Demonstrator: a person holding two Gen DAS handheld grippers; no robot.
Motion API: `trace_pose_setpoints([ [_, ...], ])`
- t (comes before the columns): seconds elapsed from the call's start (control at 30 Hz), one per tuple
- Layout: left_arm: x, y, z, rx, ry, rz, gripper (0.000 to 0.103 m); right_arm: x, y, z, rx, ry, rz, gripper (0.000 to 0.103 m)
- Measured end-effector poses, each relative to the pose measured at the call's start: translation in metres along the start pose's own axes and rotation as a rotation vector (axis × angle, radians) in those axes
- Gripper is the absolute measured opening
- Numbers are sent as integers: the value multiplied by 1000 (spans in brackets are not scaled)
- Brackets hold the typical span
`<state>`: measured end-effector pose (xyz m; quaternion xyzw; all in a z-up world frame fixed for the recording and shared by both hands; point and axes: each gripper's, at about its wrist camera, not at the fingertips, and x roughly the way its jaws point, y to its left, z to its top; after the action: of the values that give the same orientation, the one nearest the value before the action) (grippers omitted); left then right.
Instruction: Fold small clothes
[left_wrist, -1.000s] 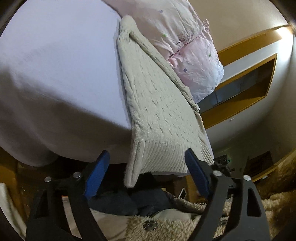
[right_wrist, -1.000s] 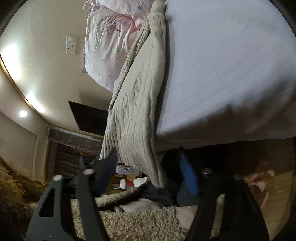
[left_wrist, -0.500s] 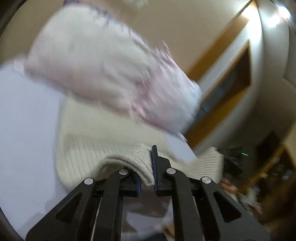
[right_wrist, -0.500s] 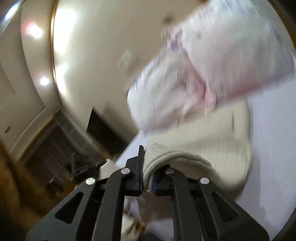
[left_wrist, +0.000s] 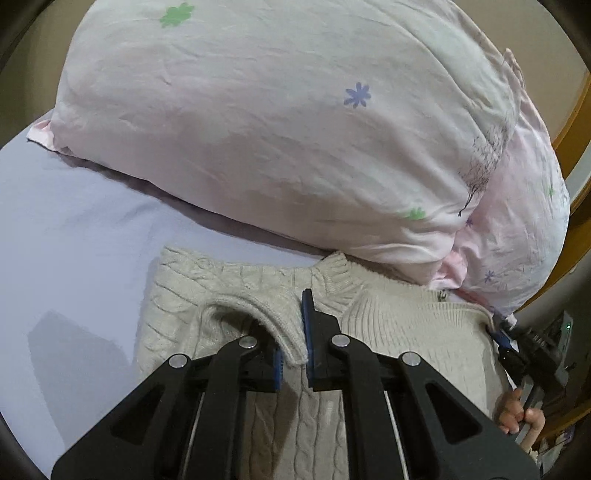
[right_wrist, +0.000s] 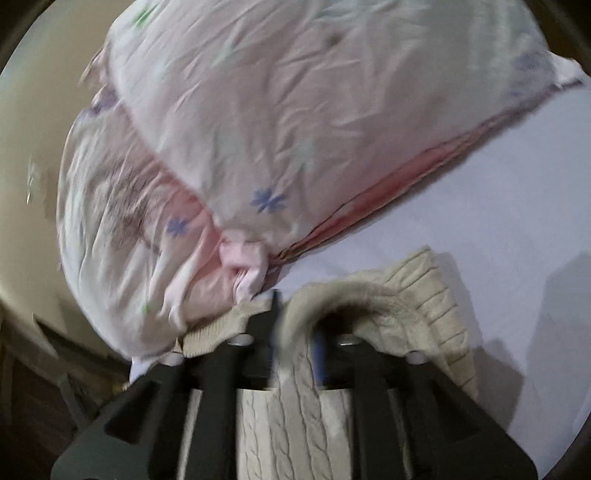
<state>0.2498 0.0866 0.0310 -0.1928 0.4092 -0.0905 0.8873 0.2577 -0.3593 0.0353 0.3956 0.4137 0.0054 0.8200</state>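
A cream cable-knit sweater lies on the lilac bed sheet, its far end near the pillows. My left gripper is shut on a fold of the sweater's ribbed hem and holds it over the knit below. My right gripper is shut on another fold of the same hem; that view is blurred. The right gripper also shows at the far right of the left wrist view, with the person's hand on it.
Two pale pink flowered pillows lie just beyond the sweater and also show in the right wrist view. Bare sheet extends to the right. A wooden headboard edge is at the far right.
Both grippers were open at the bed's edge below the hanging hem. They closed on the hem and carried it up over the sweater toward the pillows.
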Motion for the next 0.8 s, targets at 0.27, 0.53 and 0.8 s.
trace_pose_setpoints([
  [0.27, -75, 33, -18, 5, -115, 142, 88, -46, -13, -7, -53, -165, 98, 96],
  [0.53, -63, 79, -58, -193, 78, -81, 62, -55, -27, -9, 3, -118, 146, 97],
  [0.8, -56, 58, -71, -308, 55, -195, 18, -58, -31, 4, 44, -84, 223, 97],
])
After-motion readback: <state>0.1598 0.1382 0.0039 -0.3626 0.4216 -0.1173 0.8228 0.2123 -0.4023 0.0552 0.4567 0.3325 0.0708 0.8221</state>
